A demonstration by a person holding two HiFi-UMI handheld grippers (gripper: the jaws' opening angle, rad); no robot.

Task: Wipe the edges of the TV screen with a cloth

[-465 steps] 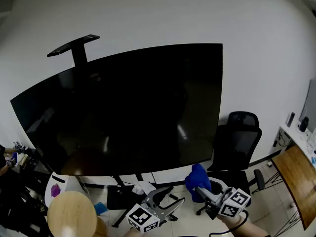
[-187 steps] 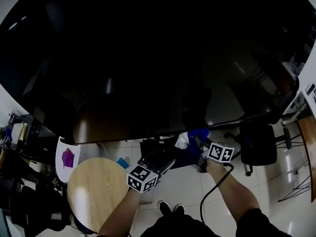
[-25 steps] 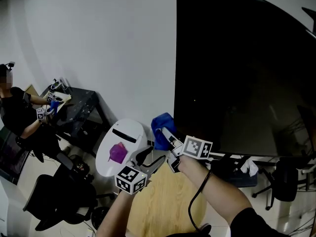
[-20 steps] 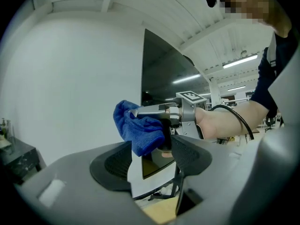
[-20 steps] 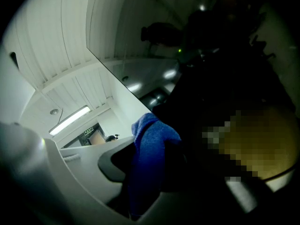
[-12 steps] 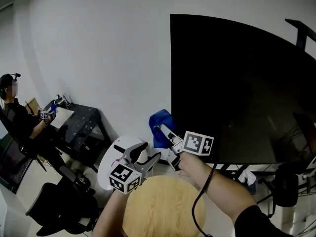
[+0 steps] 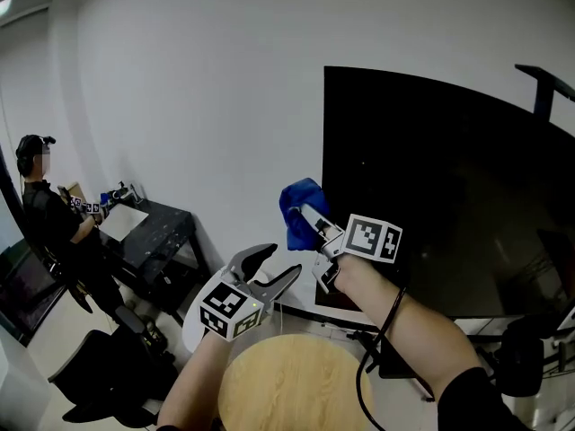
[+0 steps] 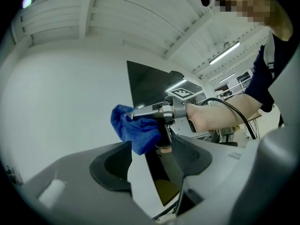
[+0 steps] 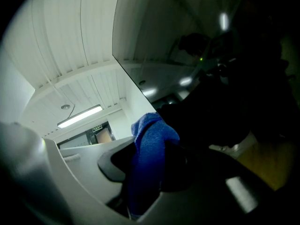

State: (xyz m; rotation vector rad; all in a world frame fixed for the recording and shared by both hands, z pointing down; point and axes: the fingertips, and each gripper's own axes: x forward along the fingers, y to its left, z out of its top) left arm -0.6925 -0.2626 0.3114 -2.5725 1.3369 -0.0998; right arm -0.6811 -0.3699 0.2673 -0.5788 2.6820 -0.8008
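A large black TV screen [image 7: 449, 187] fills the right of the head view, its left edge running straight down. My right gripper [image 7: 305, 212] is shut on a blue cloth [image 7: 296, 209], held just left of that edge, about halfway up. In the right gripper view the blue cloth [image 9: 150, 158] bunches between the jaws, close against the dark glass [image 9: 225, 69]. My left gripper [image 7: 269, 268] hangs lower, open with nothing in it, apart from the screen. The left gripper view shows the blue cloth [image 8: 136, 128] beside the TV's edge [image 8: 140, 86].
A round wooden table [image 7: 287, 384] lies below my arms. A person [image 7: 49, 218] sits at a dark desk [image 7: 153, 232] at far left, with black chairs [image 7: 117, 375] near. A white wall [image 7: 198, 106] lies behind. A TV stand arm [image 7: 539, 83] rises top right.
My right gripper with the blue cloth has risen up along the TV's left edge over the last second. My left gripper has lifted a little and stays open.
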